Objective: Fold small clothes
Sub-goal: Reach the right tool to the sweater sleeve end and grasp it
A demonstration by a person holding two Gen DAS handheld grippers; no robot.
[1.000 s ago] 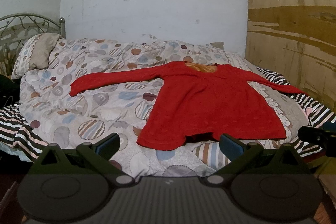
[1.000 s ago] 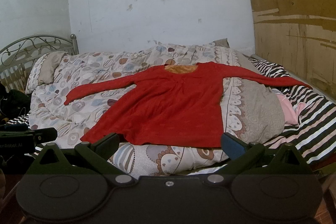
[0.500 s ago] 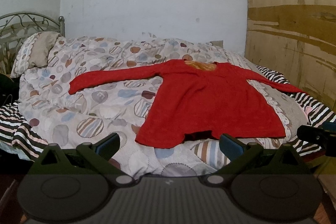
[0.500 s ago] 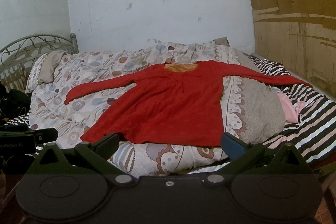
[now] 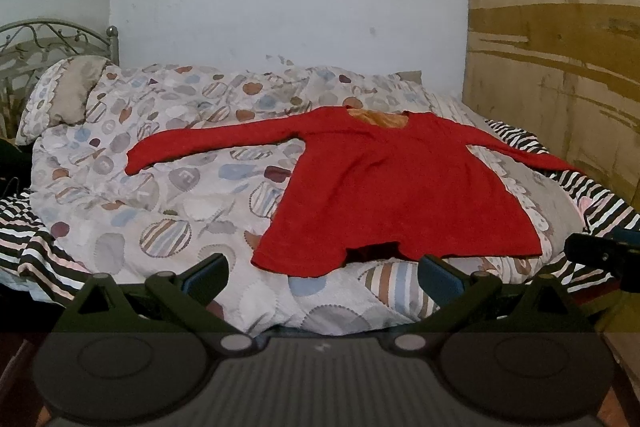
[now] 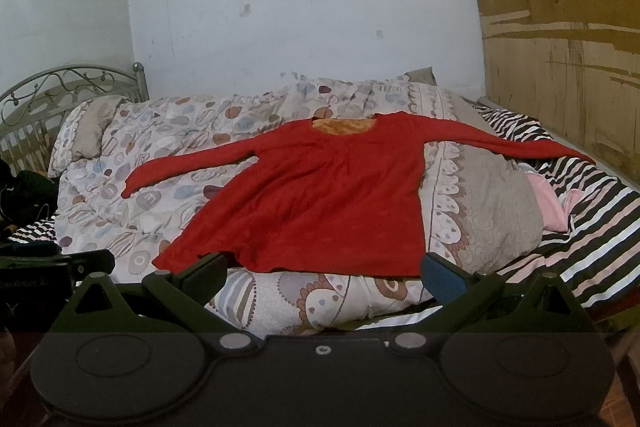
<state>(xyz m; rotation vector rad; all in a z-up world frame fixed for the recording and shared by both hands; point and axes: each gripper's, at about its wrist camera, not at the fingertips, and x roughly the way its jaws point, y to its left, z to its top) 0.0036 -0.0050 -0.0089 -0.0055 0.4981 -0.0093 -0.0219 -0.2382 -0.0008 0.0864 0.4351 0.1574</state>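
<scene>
A red long-sleeved top (image 5: pixel 392 187) (image 6: pixel 320 207) lies spread flat on the bed, both sleeves stretched out sideways and the orange-lined neck at the far end. Its hem faces me. My left gripper (image 5: pixel 324 273) is open, hovering just short of the hem's left corner. My right gripper (image 6: pixel 324 273) is open too, just in front of the hem, with nothing between its fingers. Each gripper shows at the edge of the other's view.
The patterned duvet (image 5: pixel 168 195) covers the bed, with a striped sheet (image 6: pixel 592 227) and a pink cloth (image 6: pixel 548 203) at the right. A pillow (image 5: pixel 68 95) and metal headboard (image 6: pixel 48 91) stand at the left. A wooden panel (image 6: pixel 568 39) lines the right side.
Both grippers have eased slightly toward the bed, so the top's hem sits a little lower and closer in each view. The top has not moved.
</scene>
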